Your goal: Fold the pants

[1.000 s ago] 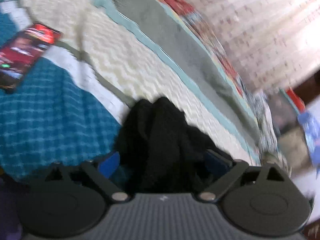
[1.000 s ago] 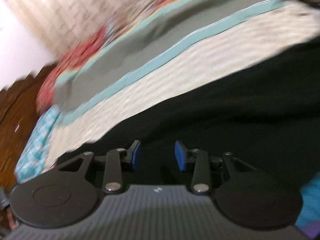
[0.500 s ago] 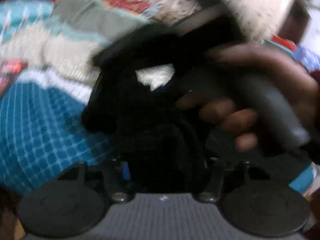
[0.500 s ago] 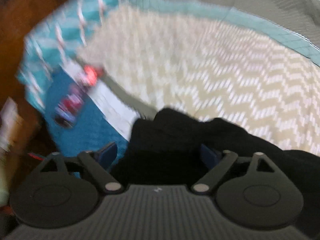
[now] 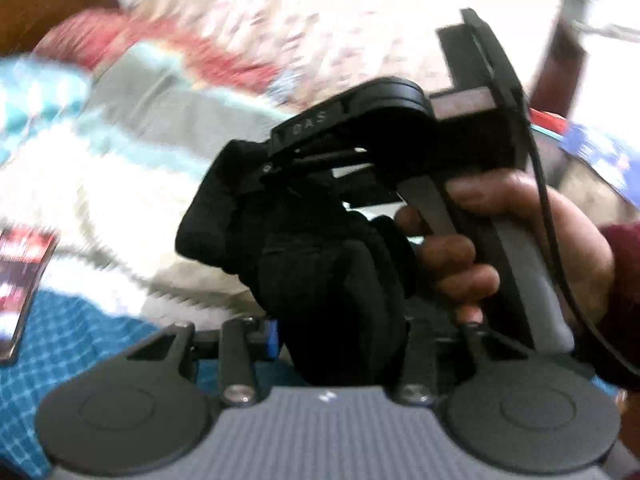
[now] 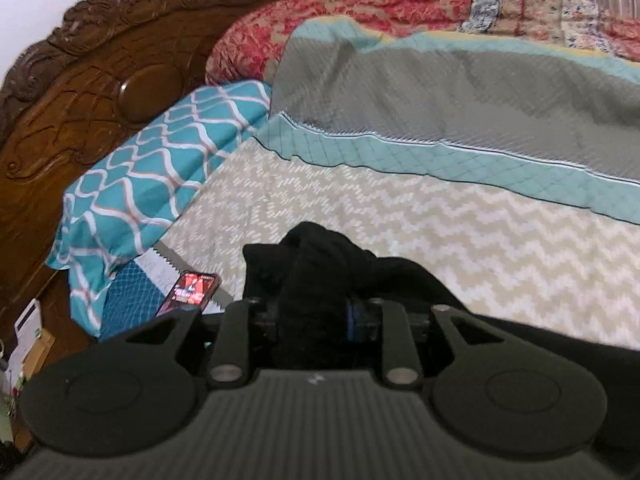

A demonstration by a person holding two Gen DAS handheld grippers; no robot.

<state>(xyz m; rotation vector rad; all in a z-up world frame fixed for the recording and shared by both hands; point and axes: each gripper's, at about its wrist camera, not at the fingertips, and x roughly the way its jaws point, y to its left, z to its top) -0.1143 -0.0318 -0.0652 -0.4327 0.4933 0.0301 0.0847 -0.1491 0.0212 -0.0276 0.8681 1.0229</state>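
Black pants (image 5: 340, 280) bunched between left gripper (image 5: 340, 336) jaws, right gripper (image 5: 280, 168) alongside.

**What I count from here**

I count one pair of black pants (image 6: 316, 264), bunched into a single bundle. I see two grippers: the left gripper (image 5: 340, 336) and the right gripper (image 6: 310, 320), each clamped on that fabric. One hand (image 5: 520, 248) shows, wrapped around the right gripper's handle in the left wrist view. On the bed I make out one phone (image 6: 190, 292) with a lit screen, one teal patterned pillow (image 6: 160, 168), one grey-and-teal quilt (image 6: 460, 96), one red floral cover (image 6: 360, 4), and one carved wooden headboard (image 6: 80, 92).
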